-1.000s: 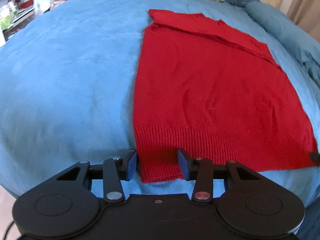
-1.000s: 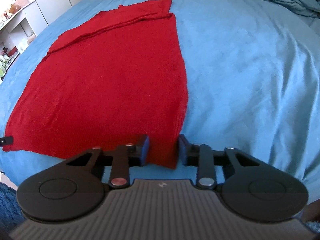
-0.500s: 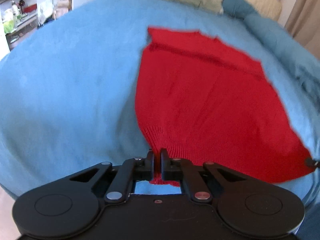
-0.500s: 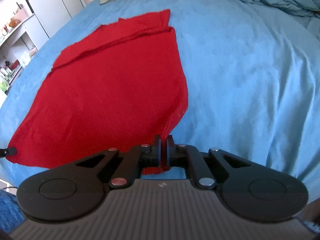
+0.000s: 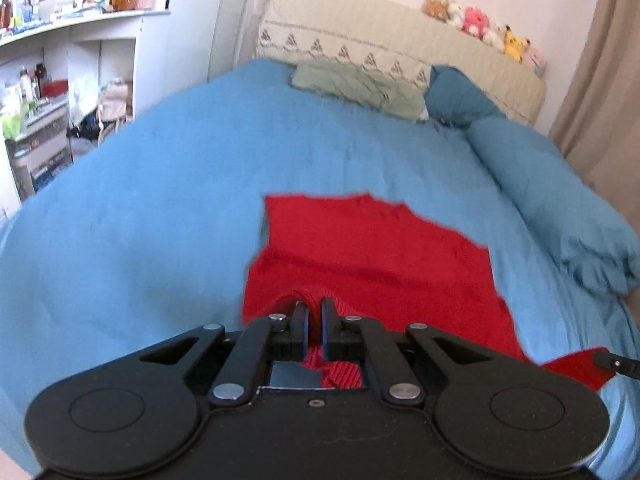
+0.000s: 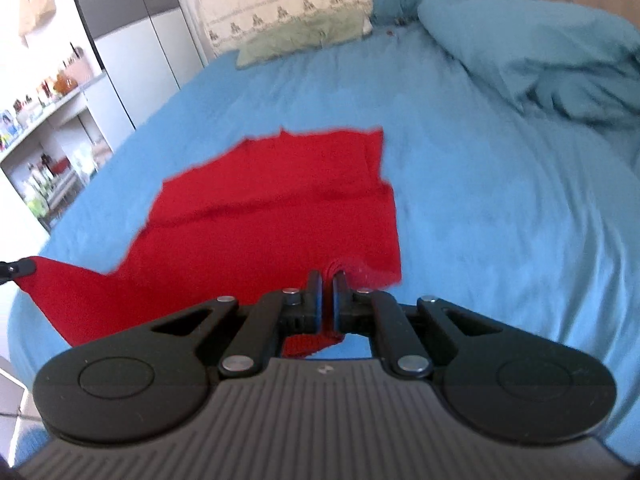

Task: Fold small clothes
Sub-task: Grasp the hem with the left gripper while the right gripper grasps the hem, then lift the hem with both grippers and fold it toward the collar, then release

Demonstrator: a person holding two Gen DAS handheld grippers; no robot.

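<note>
Pinching the ribbed hem of the red knitted sweater, the left gripper is closed on it. The right gripper clamps the hem's other corner, lifted above the blue bed cover.

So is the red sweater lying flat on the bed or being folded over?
Being folded: both grippers are shut on the hem of the red sweater, lifted off the bed; the far part lies flat.

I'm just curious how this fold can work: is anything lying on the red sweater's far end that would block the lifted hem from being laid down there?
Nothing visible does. Both grippers, left and right, are shut on the sweater hem; its far part lies bare on the bed. The pillow sits well beyond it.
</note>
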